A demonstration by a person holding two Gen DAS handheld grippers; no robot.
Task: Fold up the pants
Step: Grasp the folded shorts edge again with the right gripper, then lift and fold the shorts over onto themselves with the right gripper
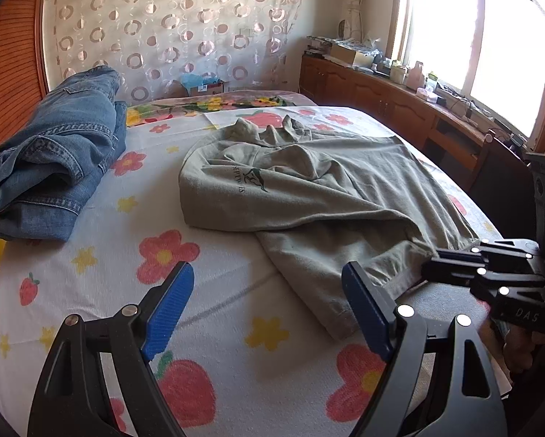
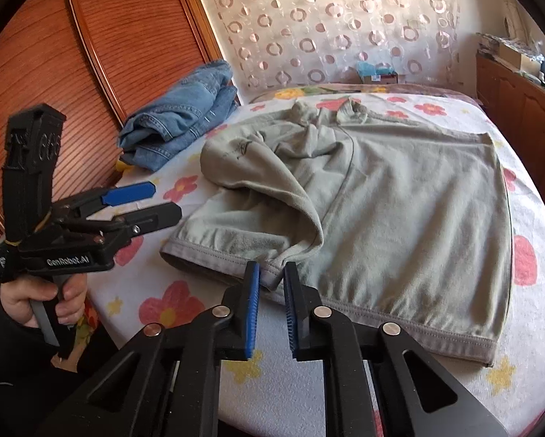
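Grey-green pants [image 1: 309,189] lie crumpled on the flowered bed sheet [image 1: 90,284], hem edge toward me; they also show in the right wrist view [image 2: 400,211]. My left gripper [image 1: 269,306] is wide open and empty, just left of the nearest hem corner; it also shows in the right wrist view [image 2: 152,204]. My right gripper [image 2: 271,276] has its jaws narrowly apart around the hem fold at the near edge, pads not clearly pressing the cloth. In the left wrist view it shows at the right [image 1: 432,266], at the pants' hem.
Folded blue jeans [image 1: 54,160] lie at the far left of the bed, also in the right wrist view [image 2: 181,116]. A wooden headboard panel [image 2: 90,54] stands left. A cluttered wooden cabinet [image 1: 400,98] runs under the window on the right. A cardboard box [image 1: 207,87] sits behind the bed.
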